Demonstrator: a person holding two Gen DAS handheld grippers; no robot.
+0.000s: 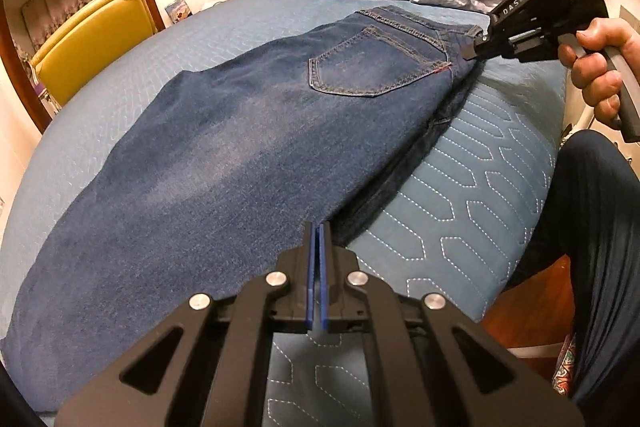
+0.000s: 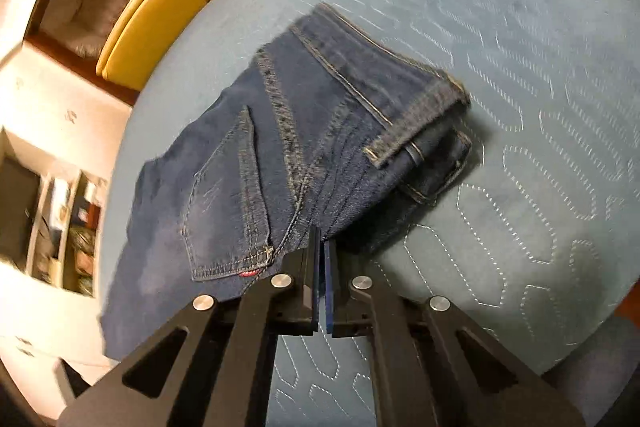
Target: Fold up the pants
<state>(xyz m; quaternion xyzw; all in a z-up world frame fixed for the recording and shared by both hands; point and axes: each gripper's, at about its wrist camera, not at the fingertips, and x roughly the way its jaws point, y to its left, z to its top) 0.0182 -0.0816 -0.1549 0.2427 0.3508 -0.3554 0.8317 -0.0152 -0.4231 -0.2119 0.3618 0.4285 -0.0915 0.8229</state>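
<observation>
jeans lengthwise between two pinches

left wrist view: the jeans (image 1: pixel 248 155) lie on the blue quilted bedspread (image 1: pixel 472 195), long axis running from the left gripper (image 1: pixel 319 227), pinching the near edge by the leg, away to the right gripper (image 1: pixel 472 47), pinching the waistband

right wrist view: the right gripper (image 2: pixel 322 243) has its jaws pressed on denim just past the back pocket (image 2: pixel 228 207)
</observation>
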